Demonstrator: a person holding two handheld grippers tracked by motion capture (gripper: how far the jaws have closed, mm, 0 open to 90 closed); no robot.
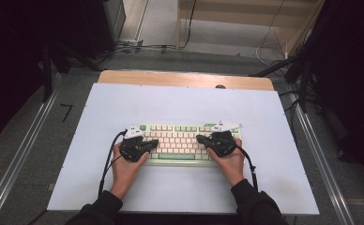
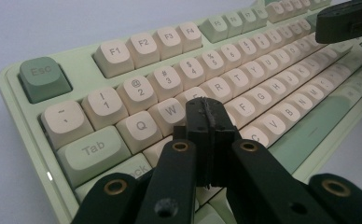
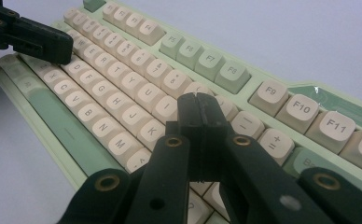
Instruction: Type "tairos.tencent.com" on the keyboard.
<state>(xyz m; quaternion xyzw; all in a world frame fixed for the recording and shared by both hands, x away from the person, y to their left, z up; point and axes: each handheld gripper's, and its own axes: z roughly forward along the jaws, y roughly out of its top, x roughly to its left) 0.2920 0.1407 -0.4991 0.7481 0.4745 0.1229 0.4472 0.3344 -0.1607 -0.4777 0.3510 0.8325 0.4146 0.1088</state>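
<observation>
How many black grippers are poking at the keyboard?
2. The left gripper is over the keyboard's left half; the right gripper is over its right half. Both are shut.
</observation>
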